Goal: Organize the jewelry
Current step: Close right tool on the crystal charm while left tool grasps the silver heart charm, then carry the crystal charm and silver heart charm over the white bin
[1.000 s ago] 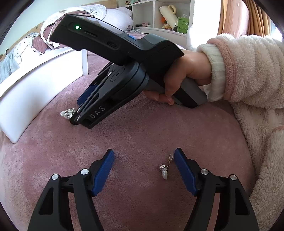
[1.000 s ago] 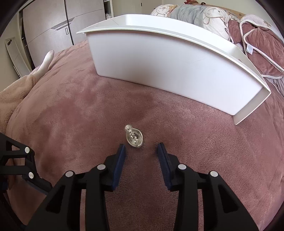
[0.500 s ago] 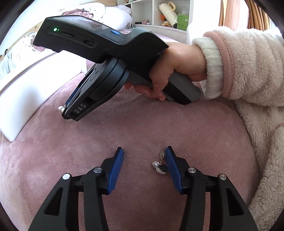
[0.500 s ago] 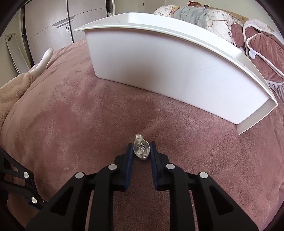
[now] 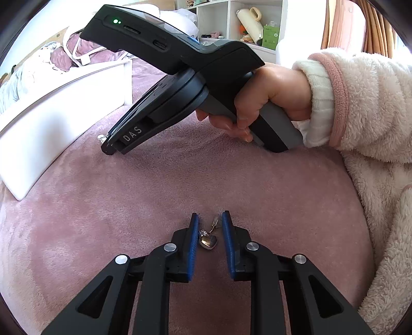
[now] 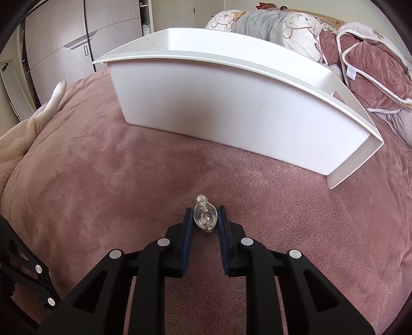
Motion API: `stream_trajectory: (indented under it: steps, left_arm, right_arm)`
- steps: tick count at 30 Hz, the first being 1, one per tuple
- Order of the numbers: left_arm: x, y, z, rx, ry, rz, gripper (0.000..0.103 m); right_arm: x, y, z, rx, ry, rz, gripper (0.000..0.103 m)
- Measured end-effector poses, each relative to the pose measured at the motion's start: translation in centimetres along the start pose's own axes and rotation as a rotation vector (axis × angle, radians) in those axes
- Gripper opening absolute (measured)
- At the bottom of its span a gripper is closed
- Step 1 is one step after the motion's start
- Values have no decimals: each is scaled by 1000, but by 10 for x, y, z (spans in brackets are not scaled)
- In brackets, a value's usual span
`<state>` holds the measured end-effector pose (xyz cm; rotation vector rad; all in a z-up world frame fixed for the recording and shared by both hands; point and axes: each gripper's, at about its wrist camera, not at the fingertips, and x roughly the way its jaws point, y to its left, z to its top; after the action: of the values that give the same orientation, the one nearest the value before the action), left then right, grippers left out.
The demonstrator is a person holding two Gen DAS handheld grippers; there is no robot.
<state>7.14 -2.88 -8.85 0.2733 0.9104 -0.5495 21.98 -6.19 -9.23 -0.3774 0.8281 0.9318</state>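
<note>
A heart-shaped pendant earring [image 5: 208,241] lies on the pink blanket between my left gripper's [image 5: 209,219] blue pads. The jaws are nearly closed around it; the left pad touches it and a small gap remains on the right. My right gripper [image 6: 205,211] is shut on a silver round earring [image 6: 205,217] and holds it just above the blanket. In the left wrist view the right gripper [image 5: 109,144] is at upper left with that earring [image 5: 102,138] at its tip. A white bin [image 6: 231,113] stands beyond it.
The white bin also shows in the left wrist view [image 5: 51,121] at far left. Pillows and a folded quilt [image 6: 373,59] lie behind the bin. A shelf with bottles [image 5: 247,15] stands at the back. A fluffy sleeve [image 5: 360,103] fills the right side.
My left jaws have narrowed around the heart pendant. My right gripper closed on the silver earring and has lifted it slightly toward the bin.
</note>
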Motion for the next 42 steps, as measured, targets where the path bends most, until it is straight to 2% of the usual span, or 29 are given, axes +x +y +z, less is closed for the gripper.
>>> stream_trajectory:
  steps: [8,19,28,37,42]
  left_arm:
    - [-10,-15,7,12,-5,76,23]
    - [-38,22,12,-32,-43,234,23]
    - [-76,50,51,-42,-130,371,23]
    - [-104,95,111,-47,-216,507,23]
    - [-113,124,145,-65,-234,576,23]
  right_arm:
    - [-16,-8,3,24,-33,-5,19]
    - [-54,-26,20,21,-81,-48,19]
    - [-100,-53,45,25,-159,-97,19]
    - [-145,-73,84,21,-254,-130,19]
    - [-161,-81,113,15,-295,-132,19]
